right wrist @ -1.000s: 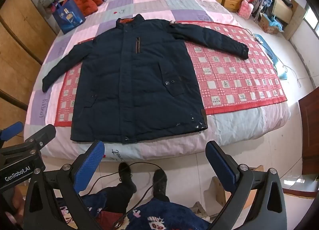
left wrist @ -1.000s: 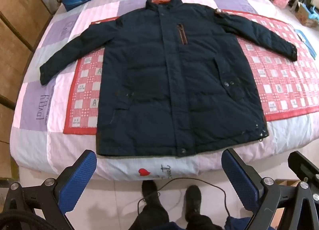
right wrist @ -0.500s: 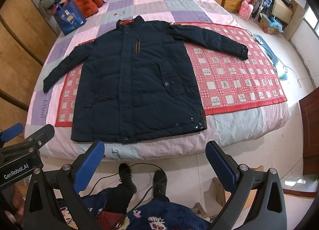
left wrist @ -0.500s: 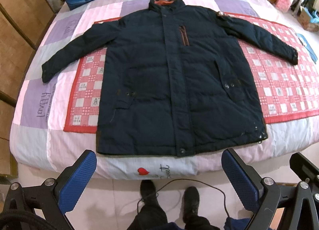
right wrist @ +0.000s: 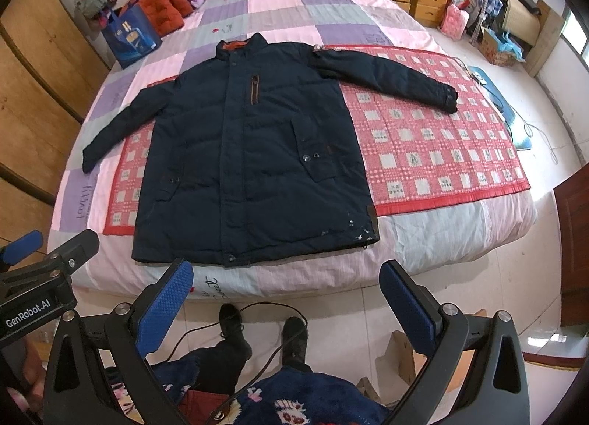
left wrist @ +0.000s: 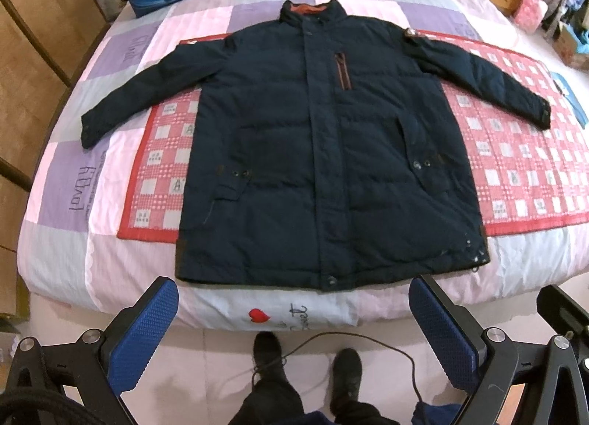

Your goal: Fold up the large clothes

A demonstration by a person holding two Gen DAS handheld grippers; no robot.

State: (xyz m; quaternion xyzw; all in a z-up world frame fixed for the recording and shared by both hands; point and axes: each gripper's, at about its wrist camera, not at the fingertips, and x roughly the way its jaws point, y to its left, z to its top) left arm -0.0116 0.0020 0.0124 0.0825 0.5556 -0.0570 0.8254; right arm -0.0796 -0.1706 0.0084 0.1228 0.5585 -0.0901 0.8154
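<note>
A large dark navy padded jacket point(left wrist: 324, 152) point(right wrist: 254, 167) lies flat and face up on the bed, zipped, both sleeves spread outward, orange-lined collar at the far end. Its hem runs along the near bed edge. My left gripper point(left wrist: 294, 318) hangs open above the floor just short of the hem, blue pads wide apart, nothing between them. My right gripper point(right wrist: 287, 307) is likewise open and empty, held back from the bed, a little right of the jacket's middle. Part of the left gripper's frame shows at the left of the right wrist view.
A red checked mat point(left wrist: 522, 160) point(right wrist: 434, 145) lies under the jacket on the patchwork quilt point(right wrist: 294, 9). A blue bag point(right wrist: 129, 38) and orange clothing point(right wrist: 162, 2) sit near the headboard. A person's feet point(left wrist: 305, 362) and a cable point(left wrist: 368, 340) are on the floor below.
Both grippers stayed open. The left wrist view has tilted slightly, so the jacket sits a little lower and nearer in frame; the right view barely changed.
</note>
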